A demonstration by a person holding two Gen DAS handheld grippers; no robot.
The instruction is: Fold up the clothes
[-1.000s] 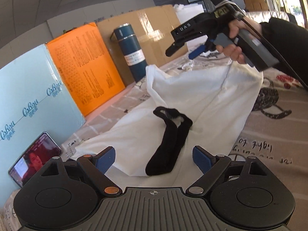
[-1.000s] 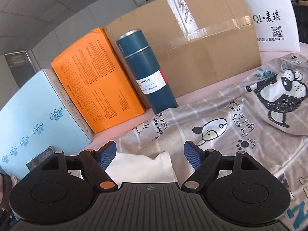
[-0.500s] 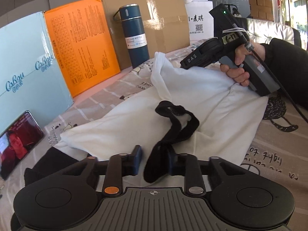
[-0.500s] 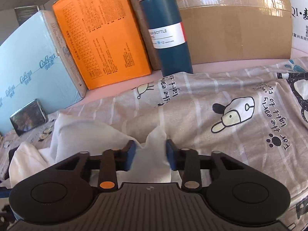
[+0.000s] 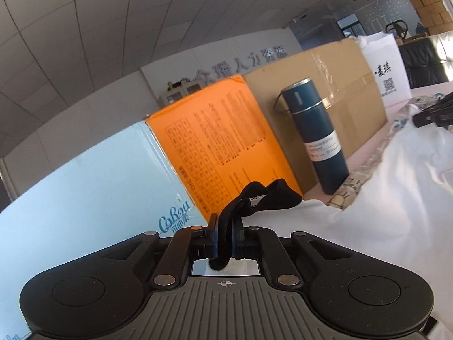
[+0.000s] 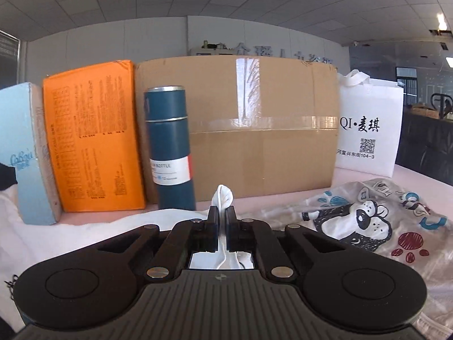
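Note:
My left gripper [image 5: 225,221] is shut on a black sock [image 5: 263,197], whose free end sticks up past the fingers. A white garment [image 5: 368,206] lies spread to the right of it. My right gripper [image 6: 222,212] is shut on a pinched fold of the white garment [image 6: 223,195], which spreads out to the left below it [image 6: 85,235]. The tip of the right gripper shows at the right edge of the left wrist view [image 5: 436,113].
A blue flask [image 6: 170,150], an orange box [image 6: 93,147], a light blue box [image 6: 28,158], a large cardboard box [image 6: 254,136] and a white bag [image 6: 368,130] stand along the back. A printed grey garment [image 6: 368,218] lies at the right.
Both grippers closed fully, the left on the black sock and the right on the white fabric. Both have lifted and tilted up, so the views now face the boxes and ceiling.

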